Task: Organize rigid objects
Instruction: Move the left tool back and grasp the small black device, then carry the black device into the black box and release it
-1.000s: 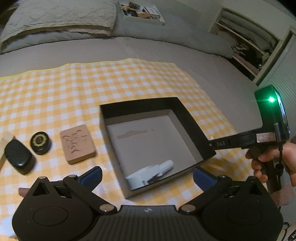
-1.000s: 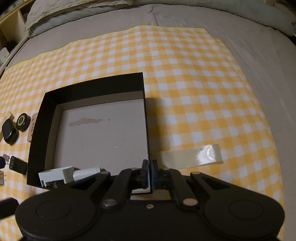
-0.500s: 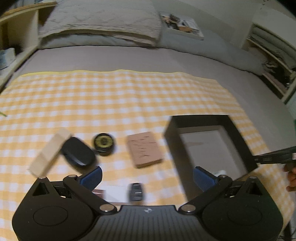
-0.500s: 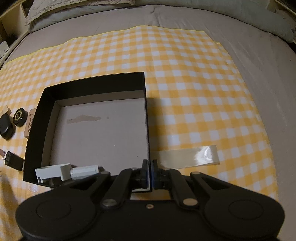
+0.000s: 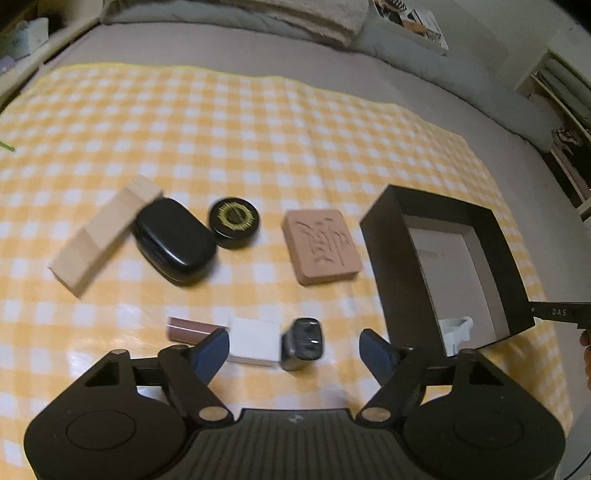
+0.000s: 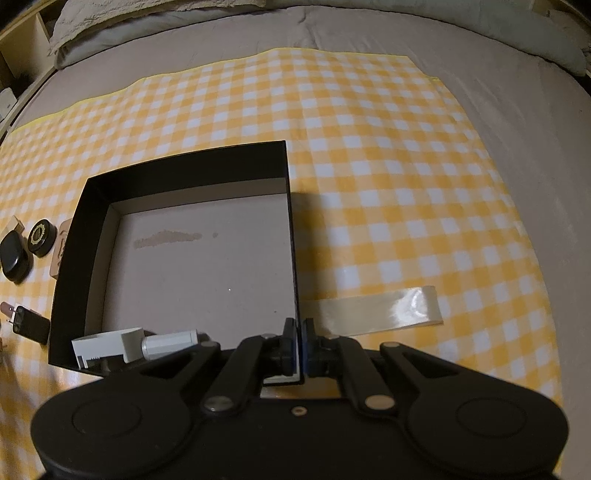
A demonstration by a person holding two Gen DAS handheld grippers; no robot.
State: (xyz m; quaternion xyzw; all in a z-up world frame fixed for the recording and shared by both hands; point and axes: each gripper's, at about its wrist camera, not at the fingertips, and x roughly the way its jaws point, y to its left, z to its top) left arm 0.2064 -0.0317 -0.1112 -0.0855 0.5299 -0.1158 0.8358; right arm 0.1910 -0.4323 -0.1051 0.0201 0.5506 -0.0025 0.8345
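Observation:
My left gripper (image 5: 293, 354) hovers low over the checked cloth, its jaws closing. A white block (image 5: 255, 341) and a black adapter (image 5: 301, 343) lie between the blue pads, untouched. A pinkish tube (image 5: 188, 328) lies by the left pad. Farther off are a wooden block (image 5: 103, 236), a black oval case (image 5: 173, 240), a round black tin (image 5: 233, 221) and a terracotta tile (image 5: 321, 245). To the right stands the black box (image 5: 399, 258). My right gripper (image 6: 297, 347) is shut on the right wall of this box (image 6: 184, 170), which holds a white part (image 6: 110, 345) and a white cylinder (image 6: 170, 341).
The yellow checked cloth (image 6: 369, 147) covers a grey bed. A strip of clear tape (image 6: 380, 308) lies right of the box. Pillows (image 5: 295, 14) sit at the bed's head, and shelves (image 5: 561, 96) stand at the far right.
The left gripper has swung left from above the box to the loose items and sunk a little. Its jaws have narrowed. The right gripper and the box have stayed still.

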